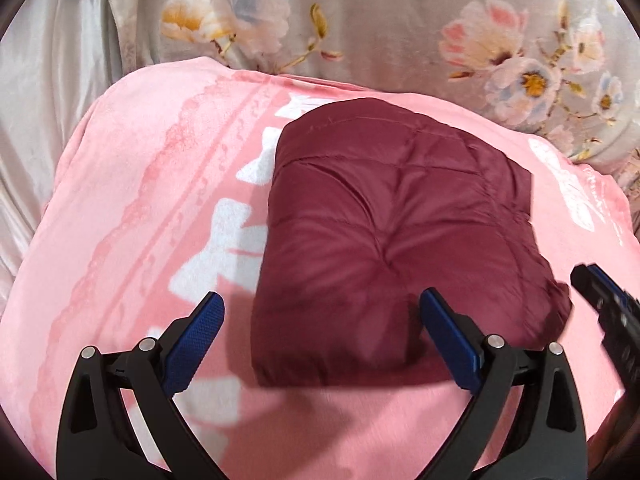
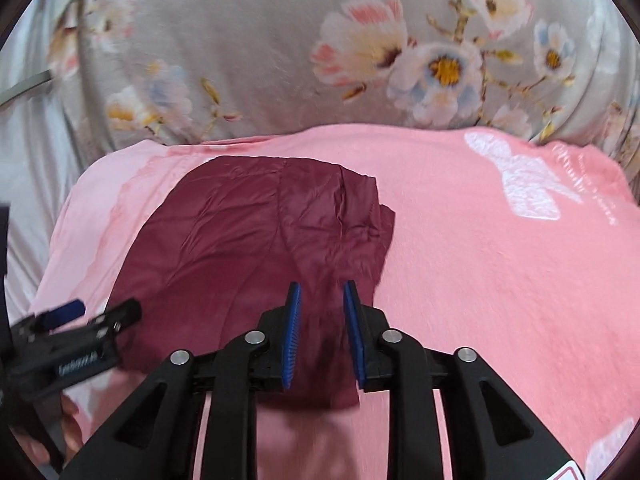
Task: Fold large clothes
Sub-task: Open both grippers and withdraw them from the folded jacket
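Pink fleece blanket [image 1: 132, 240] with white bow prints covers the bed, and behind it, at the far side from both tools, rises a grey duvet [image 1: 380, 20] printed with pale flowers; a plain silvery sheet [image 1: 44, 92] shows off to the left. On the blanket lies the task's garment, a maroon quilted jacket [image 1: 384, 236], folded into a compact, puffy rectangle with stitched channels across its top. Seen from the left wrist, the left gripper [image 1: 320, 304] hangs just short of the jacket's near left corner with its blue-padded jaws spread wide and nothing between them: the left pad is over bare blanket, the right pad over the near edge of the jacket. At the right edge of that view the other tool's black tip shows, blurred. From the right wrist, the right gripper [image 2: 322, 294] sits above the jacket's [image 2: 248, 248] near right portion, its jaws only a narrow way apart; maroon fabric shows through the gap below them, but the pads do not seem to pinch it. To its left, low over the jacket's near left edge, the left tool appears again, blurred, and part of a hand [image 2: 70, 432] shows beneath it.
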A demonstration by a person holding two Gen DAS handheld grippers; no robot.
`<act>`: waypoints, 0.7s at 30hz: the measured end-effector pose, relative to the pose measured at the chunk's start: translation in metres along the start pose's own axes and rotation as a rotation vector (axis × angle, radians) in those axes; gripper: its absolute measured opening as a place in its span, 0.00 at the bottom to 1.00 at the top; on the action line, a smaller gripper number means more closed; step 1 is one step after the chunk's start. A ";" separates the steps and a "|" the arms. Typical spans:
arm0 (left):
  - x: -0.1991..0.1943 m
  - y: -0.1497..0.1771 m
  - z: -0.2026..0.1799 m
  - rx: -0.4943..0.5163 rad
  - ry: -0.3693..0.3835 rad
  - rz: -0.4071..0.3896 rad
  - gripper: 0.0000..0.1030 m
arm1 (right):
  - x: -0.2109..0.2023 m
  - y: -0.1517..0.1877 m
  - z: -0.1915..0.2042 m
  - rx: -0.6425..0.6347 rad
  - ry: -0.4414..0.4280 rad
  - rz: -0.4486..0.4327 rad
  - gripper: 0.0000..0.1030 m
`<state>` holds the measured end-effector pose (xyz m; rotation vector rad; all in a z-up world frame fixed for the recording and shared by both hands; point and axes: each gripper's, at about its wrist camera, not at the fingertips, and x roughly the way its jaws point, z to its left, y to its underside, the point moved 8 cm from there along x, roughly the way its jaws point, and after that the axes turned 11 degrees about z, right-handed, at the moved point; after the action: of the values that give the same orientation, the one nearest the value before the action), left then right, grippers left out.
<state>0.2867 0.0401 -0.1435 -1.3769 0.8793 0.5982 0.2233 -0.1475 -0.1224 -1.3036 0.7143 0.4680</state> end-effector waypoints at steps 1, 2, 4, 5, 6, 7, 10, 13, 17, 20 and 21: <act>-0.003 0.003 0.000 0.002 -0.006 -0.005 0.93 | -0.006 0.005 0.000 -0.002 0.007 -0.014 0.37; -0.007 0.008 -0.001 0.002 -0.016 -0.016 0.93 | -0.013 0.010 0.001 -0.007 0.005 -0.027 0.42; -0.016 0.020 -0.001 0.004 -0.038 -0.034 0.93 | -0.023 0.020 0.002 -0.012 0.003 -0.038 0.46; -0.020 0.028 -0.002 0.005 -0.043 -0.038 0.93 | -0.028 0.027 0.004 -0.020 0.016 -0.043 0.48; -0.021 0.033 -0.002 0.006 -0.044 -0.037 0.93 | -0.031 0.031 0.004 -0.025 0.021 -0.044 0.50; -0.023 0.038 -0.003 0.007 -0.048 -0.036 0.93 | -0.034 0.038 0.005 -0.027 0.024 -0.043 0.52; -0.029 0.057 -0.003 0.007 -0.080 -0.043 0.93 | -0.043 0.059 0.005 -0.020 0.019 -0.039 0.56; -0.031 0.074 -0.002 -0.005 -0.089 -0.038 0.93 | -0.046 0.078 0.002 -0.021 0.033 -0.026 0.58; -0.032 0.096 -0.003 -0.020 -0.096 -0.024 0.93 | -0.048 0.102 -0.002 -0.034 0.055 -0.008 0.58; -0.035 0.106 -0.007 -0.015 -0.107 -0.036 0.93 | -0.052 0.116 -0.004 -0.052 0.077 -0.015 0.58; -0.036 0.110 -0.008 -0.010 -0.114 -0.046 0.93 | -0.054 0.119 -0.004 -0.052 0.078 -0.019 0.58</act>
<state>0.1762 0.0512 -0.1775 -1.3547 0.7527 0.6404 0.1040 -0.1214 -0.1677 -1.3822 0.7586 0.4248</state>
